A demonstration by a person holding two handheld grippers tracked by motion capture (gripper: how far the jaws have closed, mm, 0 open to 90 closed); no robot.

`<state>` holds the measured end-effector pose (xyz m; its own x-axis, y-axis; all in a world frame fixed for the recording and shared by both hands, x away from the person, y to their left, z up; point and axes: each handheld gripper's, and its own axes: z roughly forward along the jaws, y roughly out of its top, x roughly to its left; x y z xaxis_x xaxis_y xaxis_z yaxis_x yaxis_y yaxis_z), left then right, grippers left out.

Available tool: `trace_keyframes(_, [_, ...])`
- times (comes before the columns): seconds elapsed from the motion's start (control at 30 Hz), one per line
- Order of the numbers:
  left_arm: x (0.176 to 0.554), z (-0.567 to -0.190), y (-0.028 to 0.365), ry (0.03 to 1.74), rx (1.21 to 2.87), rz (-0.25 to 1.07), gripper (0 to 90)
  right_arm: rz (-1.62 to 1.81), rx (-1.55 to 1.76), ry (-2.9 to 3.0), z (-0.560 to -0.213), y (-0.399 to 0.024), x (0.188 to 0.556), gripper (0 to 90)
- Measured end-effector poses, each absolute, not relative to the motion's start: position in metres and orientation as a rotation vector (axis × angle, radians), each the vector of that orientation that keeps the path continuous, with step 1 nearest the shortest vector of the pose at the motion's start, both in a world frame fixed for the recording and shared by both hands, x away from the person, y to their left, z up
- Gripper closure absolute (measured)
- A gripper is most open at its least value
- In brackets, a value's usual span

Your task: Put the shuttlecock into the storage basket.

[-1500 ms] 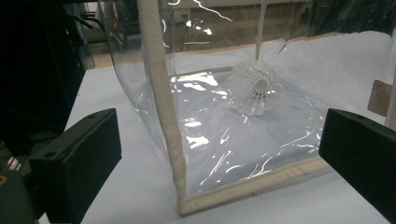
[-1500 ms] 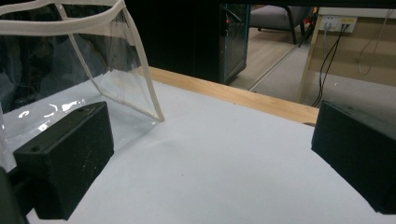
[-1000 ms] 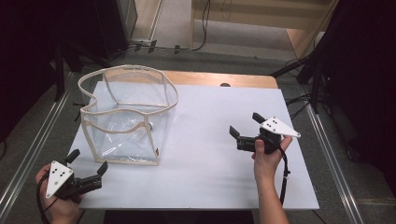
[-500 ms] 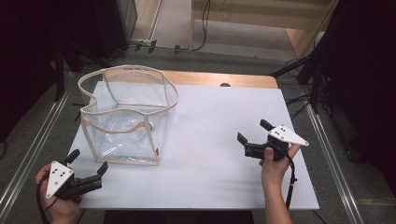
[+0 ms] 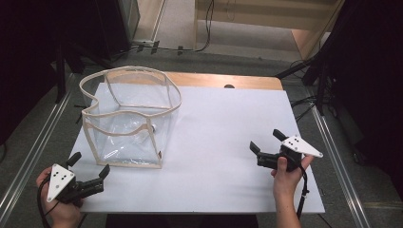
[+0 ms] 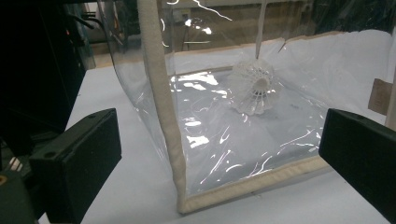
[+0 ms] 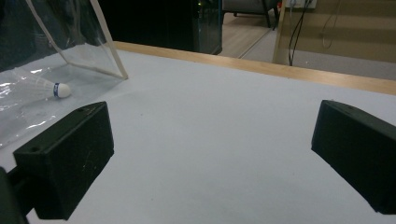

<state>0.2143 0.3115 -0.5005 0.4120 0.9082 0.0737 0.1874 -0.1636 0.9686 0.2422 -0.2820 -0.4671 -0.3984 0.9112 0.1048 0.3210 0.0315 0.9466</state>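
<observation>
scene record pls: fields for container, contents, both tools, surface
container: clear bag with beige trim, upright, open top, table's left part
contents: one white shuttlecock lying on the bag's floor
left tool: open, holding nothing, near the bag's front corner, apart from it
right tool: open, holding nothing, over bare sheet
surface: white sheet on a wooden table

High view looks down; both gripper views, low, share the clear bag (image 6: 243,154).

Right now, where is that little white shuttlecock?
The shuttlecock lies on the floor of the clear bag, which stands at the table's left side; in the left gripper view it sits just past the bag's near corner.
</observation>
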Motion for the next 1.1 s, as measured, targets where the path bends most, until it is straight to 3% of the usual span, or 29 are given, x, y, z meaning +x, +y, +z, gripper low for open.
trace_keyframes(1.1, [0.214,-0.501,0.311,0.983,1.627,0.87,0.0,1.334,1.291,1.752,-0.493,-0.32,0.21,0.0])
